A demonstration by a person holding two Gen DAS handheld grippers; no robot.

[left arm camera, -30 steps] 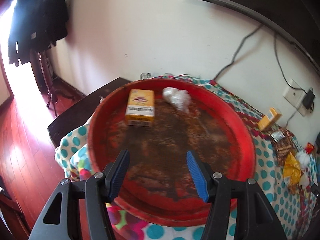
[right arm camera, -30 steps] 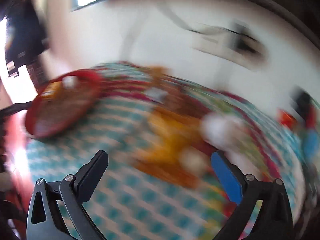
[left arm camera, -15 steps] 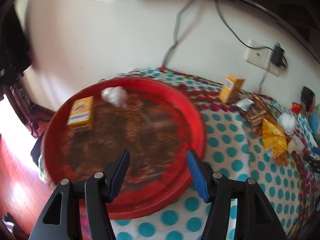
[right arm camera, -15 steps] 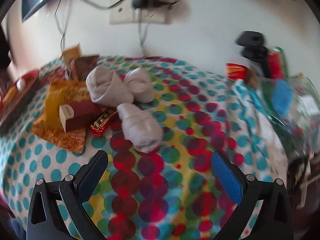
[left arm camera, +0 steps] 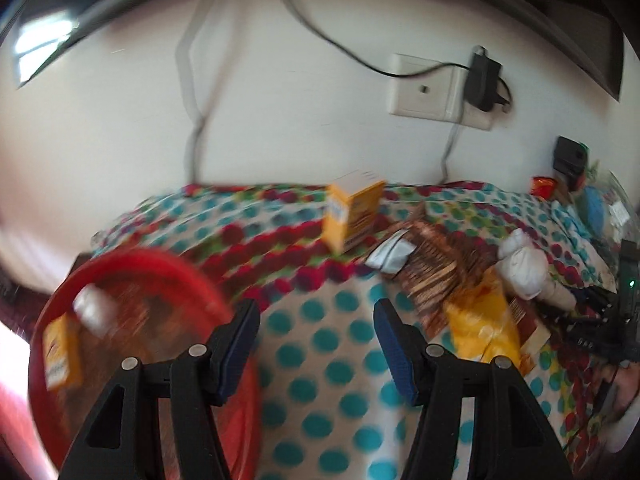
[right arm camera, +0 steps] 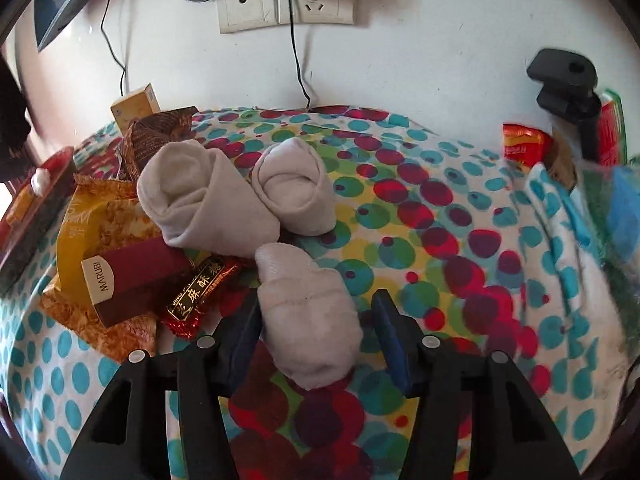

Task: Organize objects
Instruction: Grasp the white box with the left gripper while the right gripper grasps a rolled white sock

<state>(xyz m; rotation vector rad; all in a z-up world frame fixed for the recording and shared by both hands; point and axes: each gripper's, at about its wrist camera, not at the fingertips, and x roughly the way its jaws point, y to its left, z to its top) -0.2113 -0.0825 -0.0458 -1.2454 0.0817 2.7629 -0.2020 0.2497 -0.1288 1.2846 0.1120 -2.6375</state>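
The dotted cloth (right arm camera: 440, 240) runs under both grippers, and the red tray (left arm camera: 188, 276), holding a yellow box (left arm camera: 60, 356) and a white wad (left arm camera: 94, 312), sits down-left of the left gripper (left arm camera: 316, 344), whose jaws stand apart over bare cloth with nothing between them. The right gripper (right arm camera: 316, 336) has just been closing, jaws half-parted around the nearest rolled sock (right arm camera: 308, 316); the left pad looks to touch it, the right stands just clear. Two more socks (right arm camera: 200, 196) lie ahead, beside a maroon box (right arm camera: 132, 280) and a candy wrapper (right arm camera: 200, 300) to its left.

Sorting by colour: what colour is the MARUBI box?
Dark maroon MARUBI box, clearest in the right wrist view.
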